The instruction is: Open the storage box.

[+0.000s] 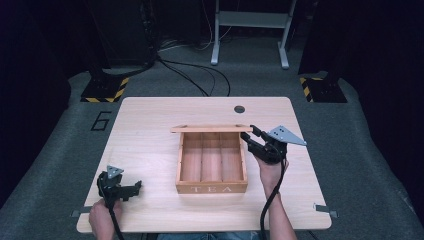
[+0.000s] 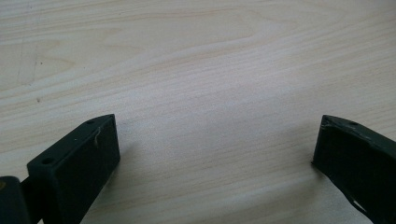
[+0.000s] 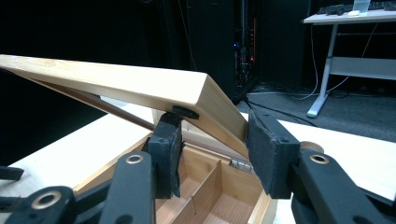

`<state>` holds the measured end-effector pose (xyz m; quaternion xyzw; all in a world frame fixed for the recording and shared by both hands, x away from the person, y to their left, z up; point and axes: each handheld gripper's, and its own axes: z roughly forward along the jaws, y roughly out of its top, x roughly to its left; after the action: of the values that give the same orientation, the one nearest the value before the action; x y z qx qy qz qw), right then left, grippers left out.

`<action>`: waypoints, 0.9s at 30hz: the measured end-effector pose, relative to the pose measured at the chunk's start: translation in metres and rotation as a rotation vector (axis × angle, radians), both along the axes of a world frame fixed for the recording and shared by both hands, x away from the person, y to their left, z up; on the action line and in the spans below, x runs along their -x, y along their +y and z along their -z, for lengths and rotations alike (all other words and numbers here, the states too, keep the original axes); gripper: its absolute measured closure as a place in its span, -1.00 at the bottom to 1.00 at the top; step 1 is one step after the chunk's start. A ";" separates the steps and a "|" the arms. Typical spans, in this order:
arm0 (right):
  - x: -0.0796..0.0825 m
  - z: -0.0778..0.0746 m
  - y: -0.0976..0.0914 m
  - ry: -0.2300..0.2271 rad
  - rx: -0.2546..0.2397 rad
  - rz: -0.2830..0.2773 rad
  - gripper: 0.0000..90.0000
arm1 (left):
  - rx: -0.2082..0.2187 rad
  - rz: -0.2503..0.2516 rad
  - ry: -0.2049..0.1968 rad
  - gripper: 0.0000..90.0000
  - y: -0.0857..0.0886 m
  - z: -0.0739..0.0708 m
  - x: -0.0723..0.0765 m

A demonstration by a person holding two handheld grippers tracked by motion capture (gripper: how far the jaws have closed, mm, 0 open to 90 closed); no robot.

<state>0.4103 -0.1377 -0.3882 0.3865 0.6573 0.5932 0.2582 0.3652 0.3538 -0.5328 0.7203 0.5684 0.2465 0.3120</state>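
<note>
Right claw (image 3: 212,154) clamps the raised lid (image 3: 140,86) at the tea box's (image 1: 212,189) far right corner; swing it gently about the hinge. Left claw (image 2: 210,154) idles wide over the tabletop (image 2: 196,70).

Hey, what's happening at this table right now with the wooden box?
A person works a gripper in each hand at a wooden table. The right gripper has its fingers around the side edge of the lid of a wooden tea box, holding it raised on its hinge. The box's three compartments look empty. The left gripper rests near the table's front left corner, open, with bare tabletop between its fingers.
</note>
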 end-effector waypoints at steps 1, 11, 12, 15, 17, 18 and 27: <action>0.002 0.001 0.000 0.008 -0.001 0.002 0.23 | -0.001 0.001 0.002 -0.99 0.000 0.000 0.000; 0.014 0.014 -0.003 0.022 0.014 -0.018 0.20 | -0.001 0.001 -0.001 -0.99 0.000 0.000 0.000; 0.015 0.015 -0.003 0.028 0.011 -0.018 0.19 | -0.001 0.001 0.000 -0.99 0.000 0.000 0.000; 0.019 0.021 -0.003 0.031 0.010 -0.019 0.17 | -0.001 0.001 0.001 -0.99 0.000 0.000 0.000; 0.022 0.026 -0.004 0.035 0.012 -0.021 0.15 | 0.000 0.001 0.001 -0.99 0.000 0.000 0.000; 0.024 0.028 -0.004 0.039 0.011 -0.022 0.13 | -0.001 0.001 0.000 -0.99 0.000 0.000 0.000; 0.035 0.049 -0.007 0.067 0.022 -0.027 0.03 | 0.000 0.001 0.000 -0.99 0.000 0.000 0.000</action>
<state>0.3752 -0.1443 -0.4367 0.3943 0.6773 0.5760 0.2323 0.3652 0.3538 -0.5328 0.7206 0.5681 0.2465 0.3118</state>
